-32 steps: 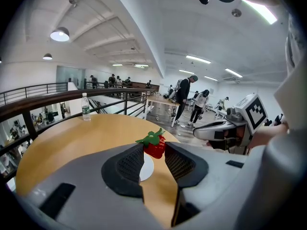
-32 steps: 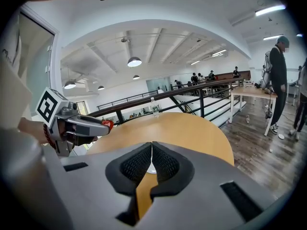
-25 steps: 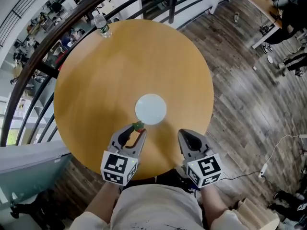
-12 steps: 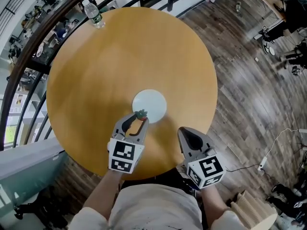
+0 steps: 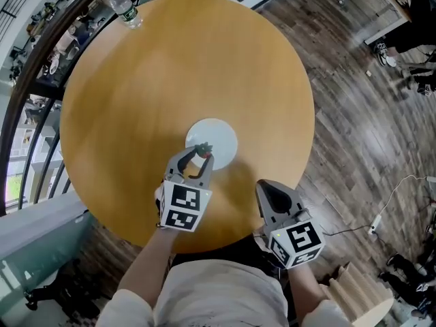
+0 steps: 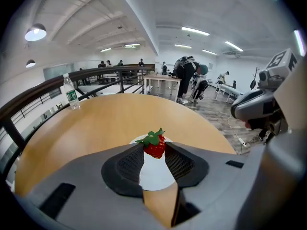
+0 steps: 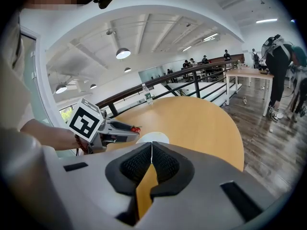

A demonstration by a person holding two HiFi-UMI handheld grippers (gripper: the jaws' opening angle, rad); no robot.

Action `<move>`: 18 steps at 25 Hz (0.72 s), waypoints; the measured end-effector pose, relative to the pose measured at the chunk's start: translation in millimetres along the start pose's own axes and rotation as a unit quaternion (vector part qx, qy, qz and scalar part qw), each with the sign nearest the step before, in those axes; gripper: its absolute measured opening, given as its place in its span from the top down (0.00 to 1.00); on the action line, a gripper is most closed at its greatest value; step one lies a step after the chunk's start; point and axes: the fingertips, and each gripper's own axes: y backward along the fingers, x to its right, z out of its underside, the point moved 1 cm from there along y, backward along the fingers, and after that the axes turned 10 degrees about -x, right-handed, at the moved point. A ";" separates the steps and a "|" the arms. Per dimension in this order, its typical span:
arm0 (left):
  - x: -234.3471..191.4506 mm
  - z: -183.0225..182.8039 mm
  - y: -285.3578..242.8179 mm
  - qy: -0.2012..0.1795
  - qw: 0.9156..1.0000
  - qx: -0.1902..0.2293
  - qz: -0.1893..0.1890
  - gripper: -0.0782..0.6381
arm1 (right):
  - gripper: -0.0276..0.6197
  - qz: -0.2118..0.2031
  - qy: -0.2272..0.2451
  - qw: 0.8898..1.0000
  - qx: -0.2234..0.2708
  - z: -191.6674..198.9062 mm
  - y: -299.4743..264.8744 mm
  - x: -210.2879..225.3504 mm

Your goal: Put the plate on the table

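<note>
Bright, sharp, fisheye-warped edges

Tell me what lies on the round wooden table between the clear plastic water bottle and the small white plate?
Nothing: the head view shows bare round wooden table from the clear plastic water bottle to the small white plate.

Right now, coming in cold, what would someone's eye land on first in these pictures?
The red strawberry, pinched in the left gripper over the near edge of a white plate at the middle of the round wooden table. Next, the lone bottle at the table's far edge by the railing, and the right gripper, shut and empty, by the table's near rim.
</note>
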 end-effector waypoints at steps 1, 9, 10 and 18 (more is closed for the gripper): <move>-1.3 2.3 -4.2 -0.001 1.000 -0.006 0.000 0.68 | 0.92 0.000 -0.002 1.000 -0.001 1.3 -1.2 1.0; -5.2 12.3 -39.0 -0.025 0.998 -0.058 0.006 0.68 | 0.92 0.002 -0.012 1.000 -0.006 10.6 -8.7 6.4; -5.2 14.1 -42.5 -0.034 0.997 -0.066 0.007 0.68 | 0.92 0.002 -0.013 1.000 -0.007 11.5 -9.7 6.5; -4.4 27.4 -59.5 -0.061 0.994 -0.094 0.009 0.68 | 0.92 0.004 -0.024 1.000 -0.013 20.5 -12.6 9.7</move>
